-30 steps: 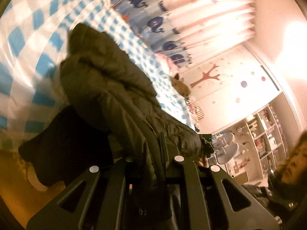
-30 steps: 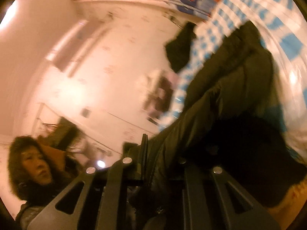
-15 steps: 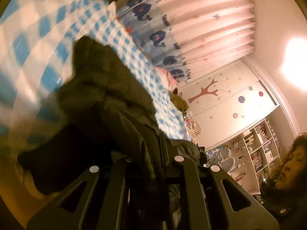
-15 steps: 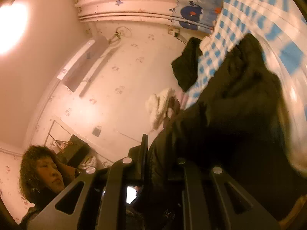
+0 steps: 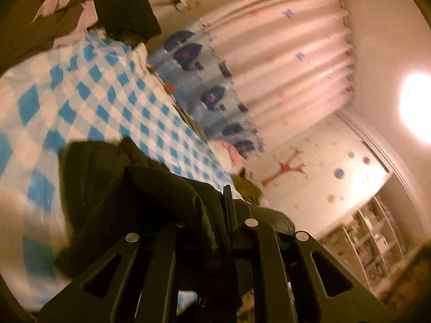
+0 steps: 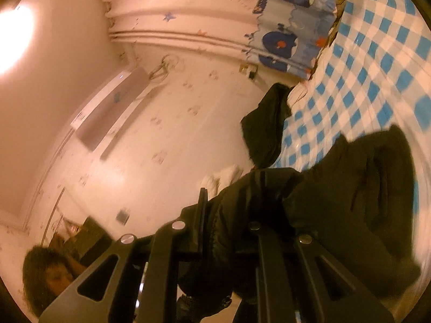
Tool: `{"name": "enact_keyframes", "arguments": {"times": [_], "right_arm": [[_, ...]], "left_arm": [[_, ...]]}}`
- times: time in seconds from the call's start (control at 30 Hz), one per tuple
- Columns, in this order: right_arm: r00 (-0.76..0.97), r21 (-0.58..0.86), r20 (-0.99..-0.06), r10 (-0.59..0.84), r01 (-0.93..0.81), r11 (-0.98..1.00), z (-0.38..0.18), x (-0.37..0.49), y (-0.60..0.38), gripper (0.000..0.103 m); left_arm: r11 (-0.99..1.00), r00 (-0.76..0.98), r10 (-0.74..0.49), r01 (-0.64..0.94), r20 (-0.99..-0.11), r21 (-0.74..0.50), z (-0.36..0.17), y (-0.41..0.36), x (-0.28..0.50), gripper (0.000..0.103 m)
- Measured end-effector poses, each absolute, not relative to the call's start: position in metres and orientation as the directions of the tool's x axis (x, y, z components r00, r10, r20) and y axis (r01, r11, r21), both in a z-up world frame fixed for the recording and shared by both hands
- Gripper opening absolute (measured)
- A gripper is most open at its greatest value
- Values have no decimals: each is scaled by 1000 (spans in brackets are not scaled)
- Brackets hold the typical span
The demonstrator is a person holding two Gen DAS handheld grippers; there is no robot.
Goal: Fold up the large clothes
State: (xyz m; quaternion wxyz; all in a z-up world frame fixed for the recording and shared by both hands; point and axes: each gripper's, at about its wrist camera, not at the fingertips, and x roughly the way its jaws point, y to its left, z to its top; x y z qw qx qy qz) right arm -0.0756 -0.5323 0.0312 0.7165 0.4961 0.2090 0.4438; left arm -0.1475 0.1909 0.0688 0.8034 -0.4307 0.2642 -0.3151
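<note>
Fingers of left gripper (image 5: 215,210) and right gripper (image 6: 229,215) pinching dark jacket (image 5: 113,177), checked bed (image 5: 80,94) behind

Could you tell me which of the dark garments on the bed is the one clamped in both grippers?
The dark padded jacket nearest the cameras: both grippers pinch its edge. The other dark garment lies untouched at the bed's far end.

Child's bedroom: bed (image 5: 80,102), whale curtain (image 5: 204,99)

The dark jacket (image 5: 113,188) now sits lower in both wrist views, bunched nearer the grippers, with far more of the blue checked bedspread (image 5: 89,99) exposed beyond it. The whale curtain (image 6: 282,40) fills more of each view.
</note>
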Motion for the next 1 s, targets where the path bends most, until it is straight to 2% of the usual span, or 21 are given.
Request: {"name": "enact_keyframes", "arguments": {"times": [0.2, 0.4, 0.63, 0.83, 1.0], "right_arm": [[565, 934, 72, 822, -326, 143, 0, -12, -533, 14], [589, 951, 27, 808, -265, 162, -26, 13, -531, 14], [597, 950, 4, 802, -253, 184, -26, 22, -530, 14], [606, 945, -9, 795, -255, 205, -19, 34, -528, 14], [620, 948, -93, 779, -184, 259, -36, 67, -525, 14]], "left_arm": [[577, 742, -603, 151, -294, -803, 52, 177, -88, 8], [694, 760, -504, 73, -411, -717, 36, 163, -58, 8], [740, 769, -468, 71, -436, -669, 37, 157, -44, 8], [729, 779, -455, 46, -432, -683, 38, 161, -28, 8], [717, 763, -434, -30, -479, -697, 12, 164, 13, 8]]}}
